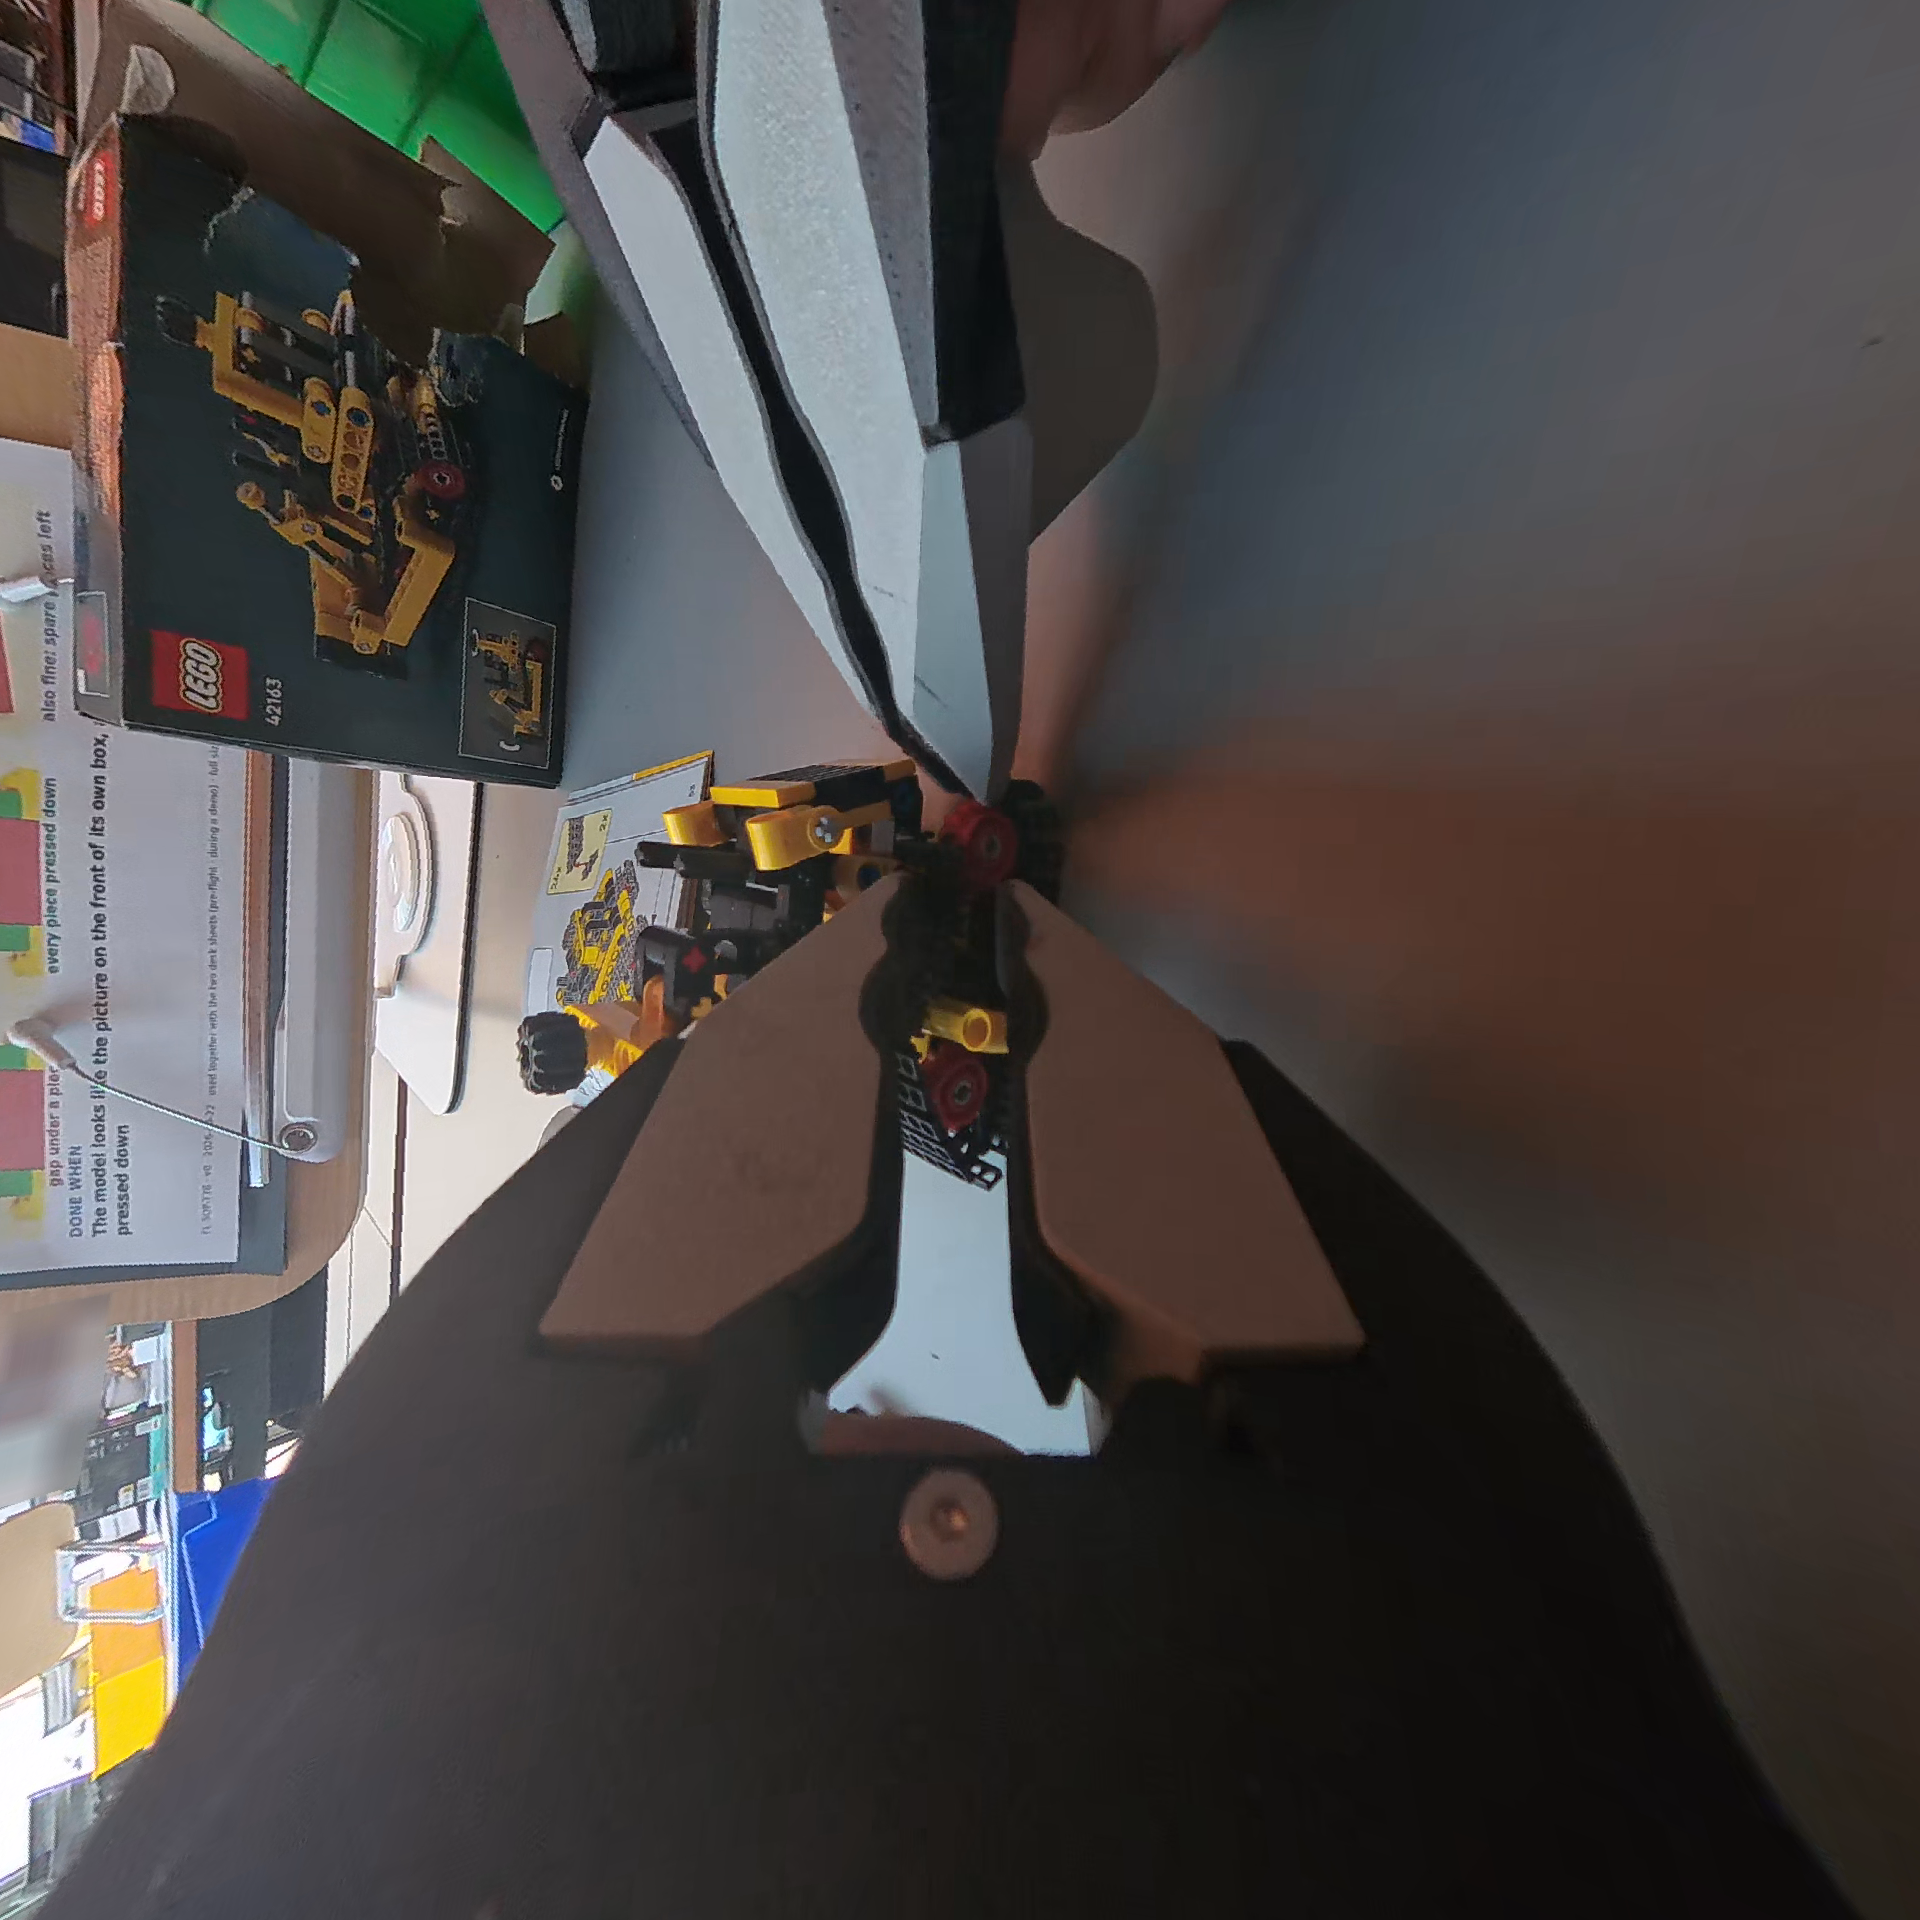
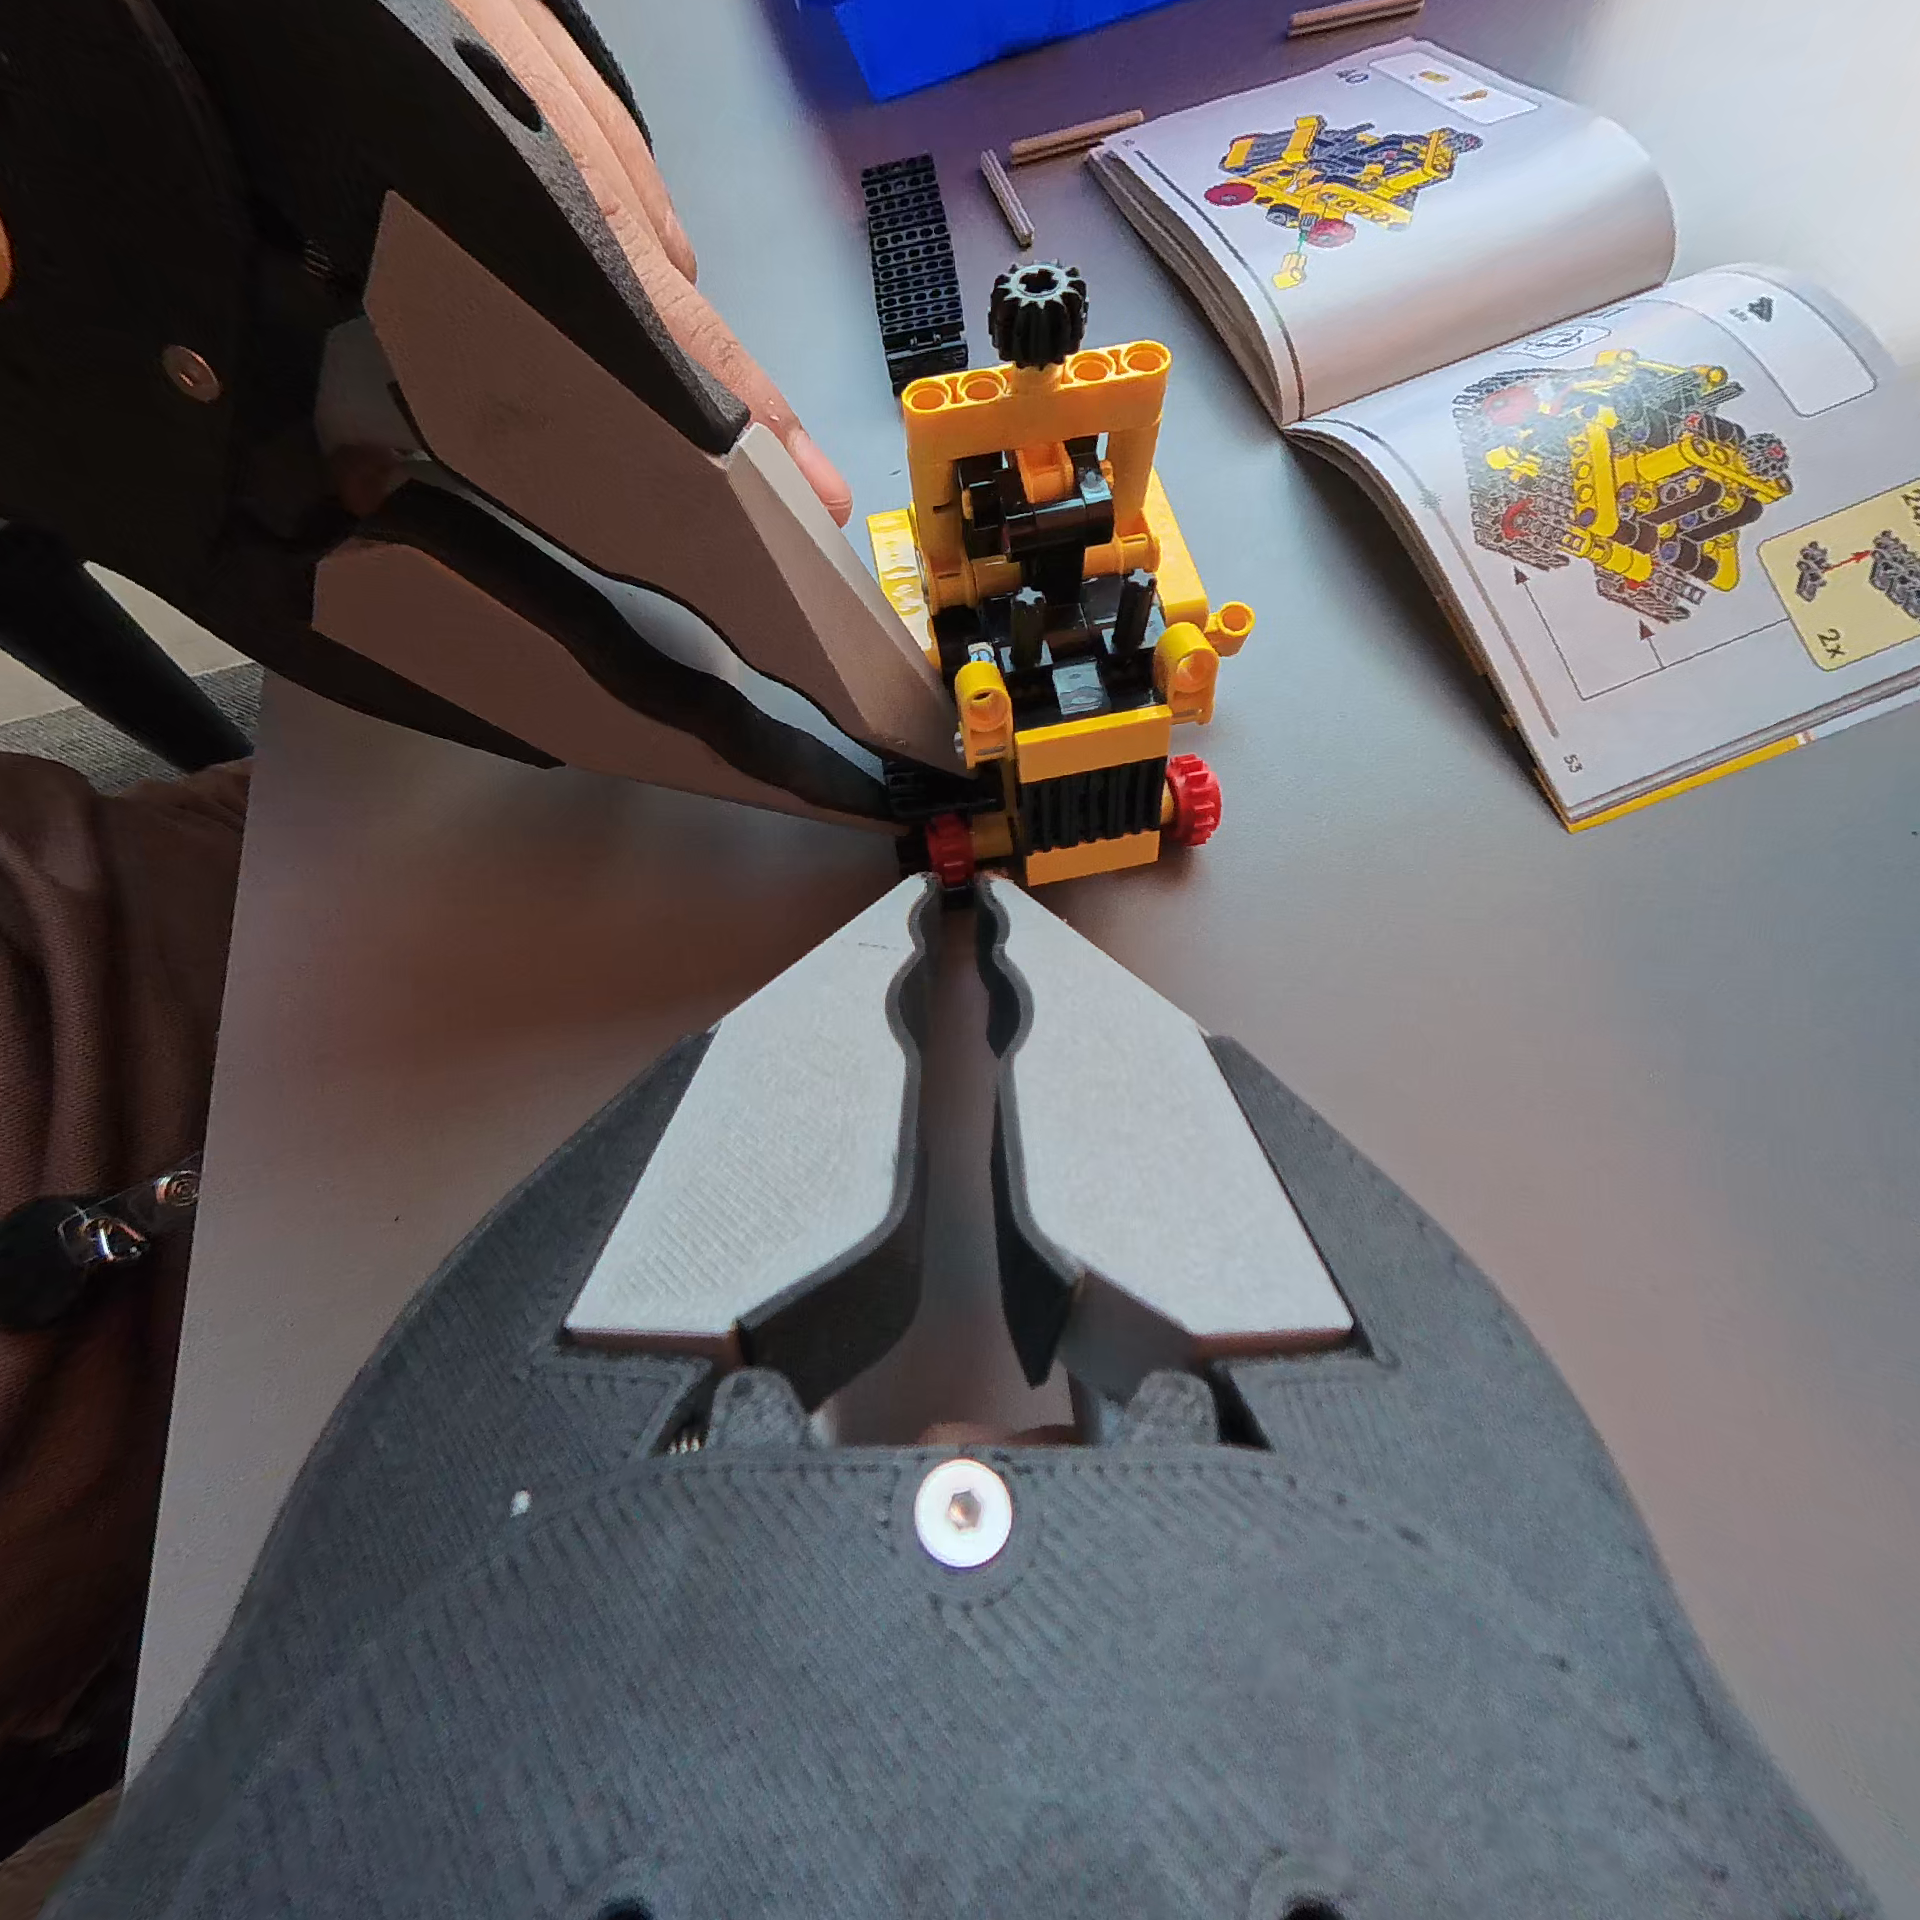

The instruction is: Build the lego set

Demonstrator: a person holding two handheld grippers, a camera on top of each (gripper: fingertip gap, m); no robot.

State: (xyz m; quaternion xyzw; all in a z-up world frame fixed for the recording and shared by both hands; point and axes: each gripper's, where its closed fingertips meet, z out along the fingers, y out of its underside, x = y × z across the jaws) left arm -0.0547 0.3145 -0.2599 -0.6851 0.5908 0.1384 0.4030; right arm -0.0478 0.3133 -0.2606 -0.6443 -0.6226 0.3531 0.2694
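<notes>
On smooth grey table [image 2: 1455, 1039], both tools, left tool [image 2: 904, 800] and right tool [image 2: 961, 883], pinching knobbly black track [image 2: 940, 795] of blocky yellow bulldozer [image 2: 1081, 623].

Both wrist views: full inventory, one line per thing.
yellow-and-black lego bulldozer model: 1, mid-table, at both grippers' tips
black lego track strip: 1, flat beyond the model
open instruction booklet: 1, white pages, right of the model
dark lego set box: 1, opened, standing on the table
brown sticks: at least 3, by the booklet
blue bin: 1, far edge
grey table: 1
left gripper: 1, grey fingers, closed on the track at the model's red wheel
right gripper: 1, grey fingers, tips nearly together at that wheel
</notes>
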